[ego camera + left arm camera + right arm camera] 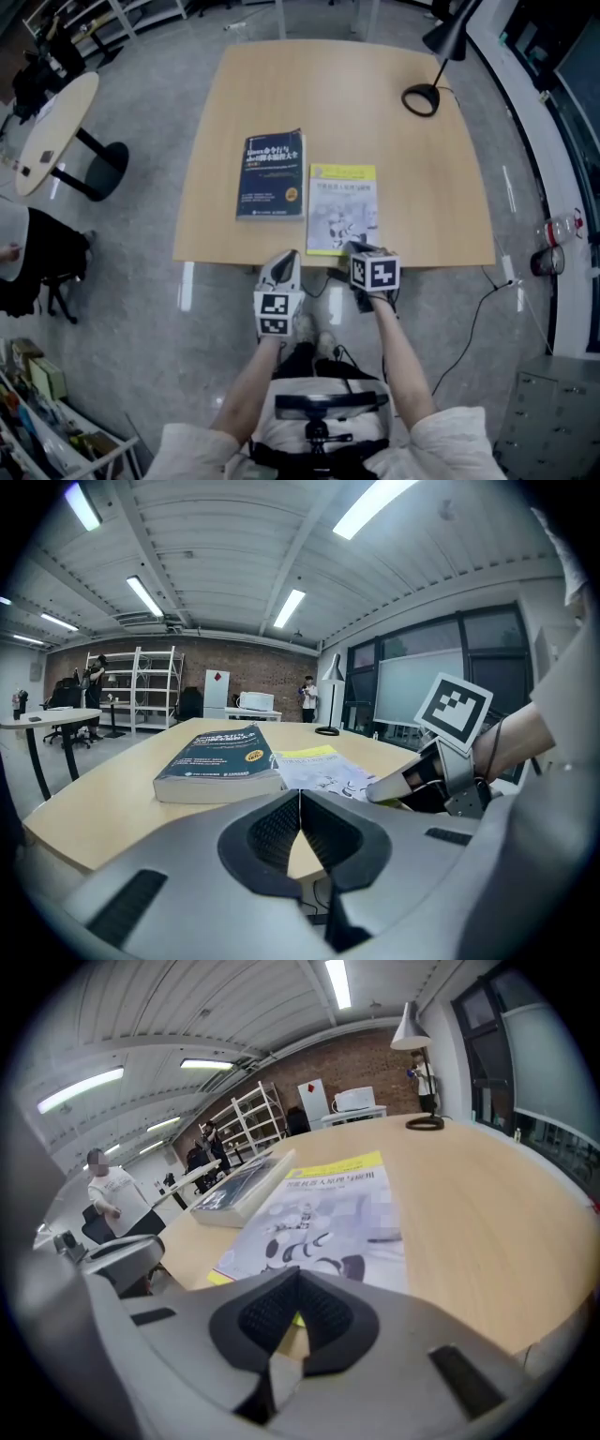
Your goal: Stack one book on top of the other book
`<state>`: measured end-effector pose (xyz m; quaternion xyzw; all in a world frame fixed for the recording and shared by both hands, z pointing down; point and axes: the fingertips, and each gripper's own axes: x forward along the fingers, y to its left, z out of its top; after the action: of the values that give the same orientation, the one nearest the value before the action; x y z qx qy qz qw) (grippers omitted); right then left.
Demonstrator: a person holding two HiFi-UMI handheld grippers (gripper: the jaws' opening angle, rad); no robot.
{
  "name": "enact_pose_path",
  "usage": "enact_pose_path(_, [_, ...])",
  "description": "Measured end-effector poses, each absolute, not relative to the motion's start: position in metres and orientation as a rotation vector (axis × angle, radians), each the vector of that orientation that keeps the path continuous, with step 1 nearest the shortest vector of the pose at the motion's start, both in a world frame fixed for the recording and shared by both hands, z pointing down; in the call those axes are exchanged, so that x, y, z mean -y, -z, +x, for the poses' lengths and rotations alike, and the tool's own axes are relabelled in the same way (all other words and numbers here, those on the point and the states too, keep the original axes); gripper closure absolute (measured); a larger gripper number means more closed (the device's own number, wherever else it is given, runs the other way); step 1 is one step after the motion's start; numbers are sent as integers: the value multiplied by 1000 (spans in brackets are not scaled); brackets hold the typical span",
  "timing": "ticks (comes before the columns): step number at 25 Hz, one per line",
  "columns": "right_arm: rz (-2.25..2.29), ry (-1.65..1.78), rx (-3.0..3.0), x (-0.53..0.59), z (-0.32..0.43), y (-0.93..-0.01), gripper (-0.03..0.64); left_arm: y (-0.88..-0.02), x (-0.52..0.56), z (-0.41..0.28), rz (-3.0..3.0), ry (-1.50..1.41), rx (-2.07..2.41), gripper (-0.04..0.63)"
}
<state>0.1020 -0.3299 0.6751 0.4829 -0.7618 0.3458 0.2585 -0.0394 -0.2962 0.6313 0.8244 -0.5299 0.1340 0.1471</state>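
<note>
Blue book [271, 176] and yellow book [342, 208] flat on bench [422, 187], mid-frame, just beside each other, long axes up-frame. Right tool [356, 249] clenched, empty, at yellow book's lower edge: nearer. Left tool [286, 259] clenched, empty, below blue book, off bench edge.

Wooden desk [422, 187] with black lamp [448, 37] on polished grey floor [131, 328]; brick wall [281, 672], white shelving [141, 686], ceiling strip lights [145, 595] beyond.
</note>
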Motion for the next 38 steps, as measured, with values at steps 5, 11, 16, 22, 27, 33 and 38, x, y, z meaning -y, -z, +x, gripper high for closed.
enact_pose_path(5, [1302,-969,2077,307,108,-674,620,-630,279,-34,2375,-397,1521,588])
enact_pose_path(11, [1304,-957,2091,276,115,-676,620,-627,257,-24,2380,-385,1520,588])
enact_pose_path(16, [1299,-957,2104,259,119,-676,620,-630,243,-18,2382,-393,1508,588])
enact_pose_path(22, [1306,-948,2114,253,119,-674,620,-637,238,-20,2358,-406,1506,588])
enact_pose_path(27, [1299,-933,2124,247,120,-674,620,-640,236,-19,2349,-419,1513,588])
enact_pose_path(33, [1334,-949,2235,240,144,-662,618,-645,232,-8,2347,-237,1307,588])
enact_pose_path(38, [1446,-1056,2268,246,182,-649,447,-659,238,-8,2379,-384,1256,588])
